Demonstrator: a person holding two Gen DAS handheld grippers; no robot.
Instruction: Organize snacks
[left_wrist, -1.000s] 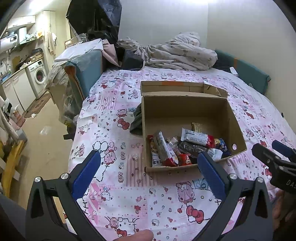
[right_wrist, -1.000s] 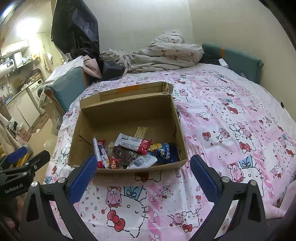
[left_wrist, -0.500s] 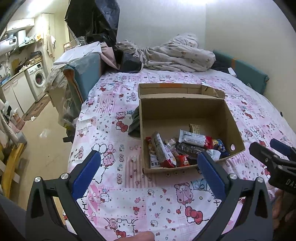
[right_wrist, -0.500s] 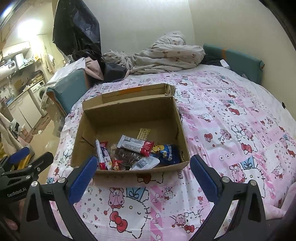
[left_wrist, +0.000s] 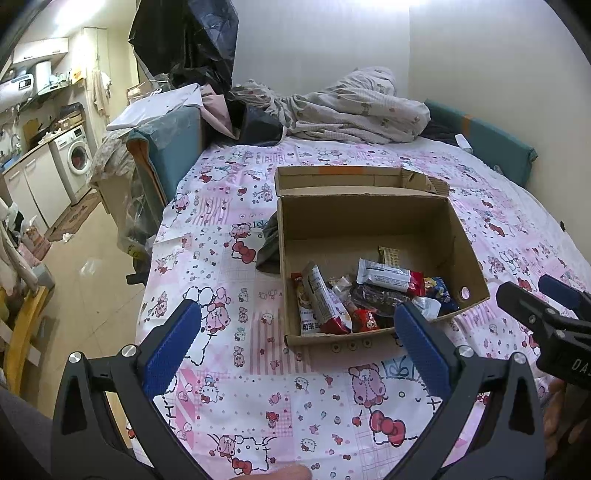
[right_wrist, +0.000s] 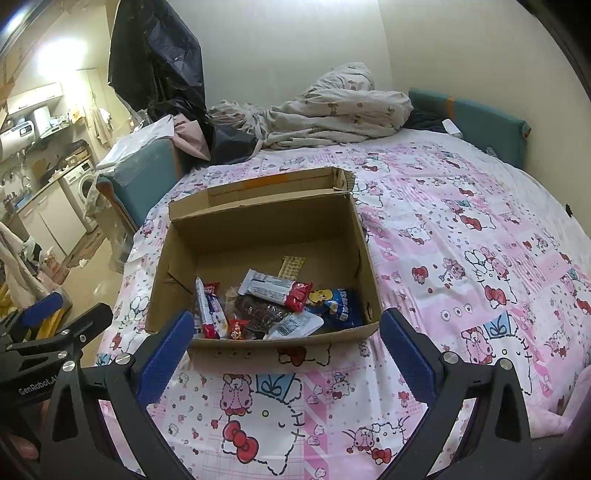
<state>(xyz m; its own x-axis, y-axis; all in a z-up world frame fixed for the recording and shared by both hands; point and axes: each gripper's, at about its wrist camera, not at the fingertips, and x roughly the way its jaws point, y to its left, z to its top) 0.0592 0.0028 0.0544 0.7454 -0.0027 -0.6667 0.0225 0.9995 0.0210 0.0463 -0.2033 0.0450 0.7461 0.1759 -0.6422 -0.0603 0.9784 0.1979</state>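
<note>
Two grippers hover side by side over the bed (right_wrist: 461, 236), both with jaws spread wide and holding nothing: the left gripper (left_wrist: 299, 339) and the right gripper (right_wrist: 286, 349). Just ahead of them the open box (right_wrist: 364, 251) sits on the pink sheet, snacks (right_wrist: 273, 302) heaped in its near end. Crumpled bedding (left_wrist: 351, 110) lies beyond.

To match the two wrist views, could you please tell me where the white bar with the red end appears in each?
Left wrist: white bar lies right of centre, inside the box, near its front.
Right wrist: white bar lies centre-left, atop the pile.
Shared landmark: the tan cracker packet just behind it.
</note>
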